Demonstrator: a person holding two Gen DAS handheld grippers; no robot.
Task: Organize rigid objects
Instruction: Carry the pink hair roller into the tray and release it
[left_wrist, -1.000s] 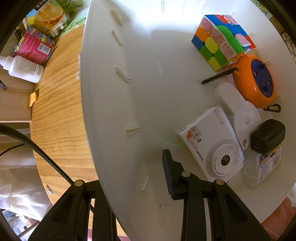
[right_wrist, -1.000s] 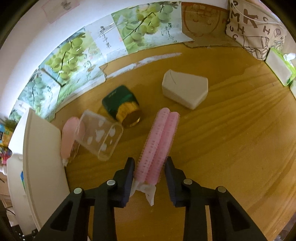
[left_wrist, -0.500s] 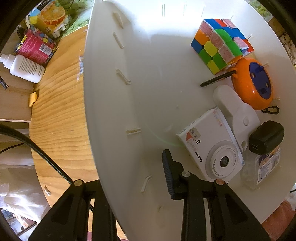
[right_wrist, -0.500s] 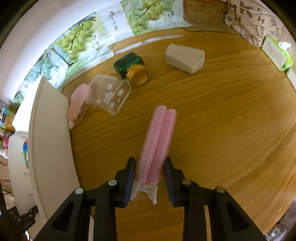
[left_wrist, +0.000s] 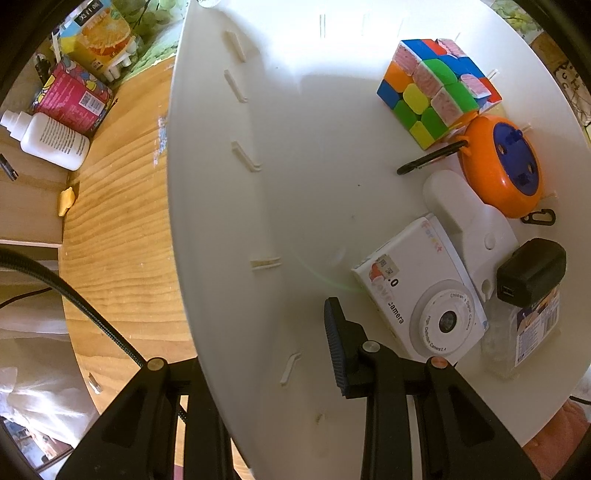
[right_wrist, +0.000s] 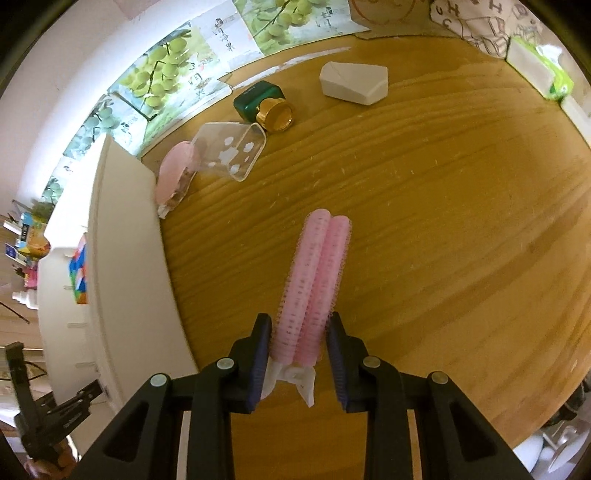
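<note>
My right gripper (right_wrist: 299, 332) is shut on a pink double hair roller (right_wrist: 317, 273), held off the wooden table (right_wrist: 443, 221) and pointing away from me. The white bin (right_wrist: 122, 258) stands just left of it. In the left wrist view my left gripper (left_wrist: 264, 321) straddles the bin's near wall (left_wrist: 214, 221), shut on it. Its inner finger (left_wrist: 334, 339) is inside the bin and its outer finger is hidden behind the wall. Inside lie a colour cube (left_wrist: 436, 88), an orange and blue round toy (left_wrist: 506, 170), a white toy camera (left_wrist: 421, 291) and a black charger (left_wrist: 532, 271).
On the table beyond the roller lie a green bottle with a gold cap (right_wrist: 264, 105), a clear plastic box (right_wrist: 231, 149), a pink case (right_wrist: 175, 173) against the bin and a white faceted block (right_wrist: 354, 83). A white bottle (left_wrist: 51, 142) and cartons stand left of the bin.
My right gripper has carried the pink roller back from the far objects and toward the bin, which now fills more of its left side. The left gripper has stayed on the bin wall.
</note>
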